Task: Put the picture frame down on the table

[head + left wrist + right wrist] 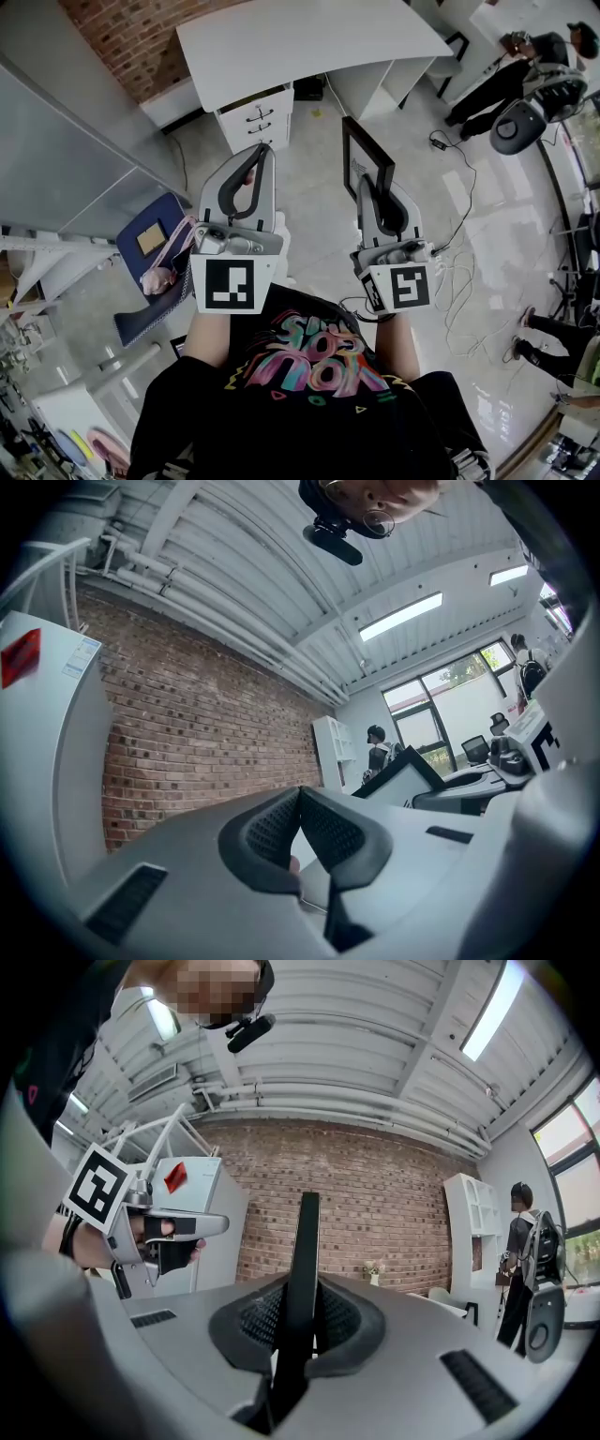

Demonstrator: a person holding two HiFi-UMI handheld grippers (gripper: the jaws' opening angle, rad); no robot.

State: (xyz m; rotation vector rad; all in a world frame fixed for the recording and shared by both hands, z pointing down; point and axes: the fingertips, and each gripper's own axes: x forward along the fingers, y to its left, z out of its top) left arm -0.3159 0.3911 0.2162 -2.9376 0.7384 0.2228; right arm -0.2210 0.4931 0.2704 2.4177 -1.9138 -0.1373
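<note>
Of the two grippers, the right gripper pinches one picture frame. The left gripper has its jaws pressed together, empty.

Person in a black short-sleeved T-shirt printed with multicoloured graffiti-style lettering, with a small black camera mounted at the head. The left gripper and right gripper have smooth light-grey shells, tapering jaws lined with black textured pads, and silver metal fittings at the base. Each carries a white cube bearing black square markers.
</note>
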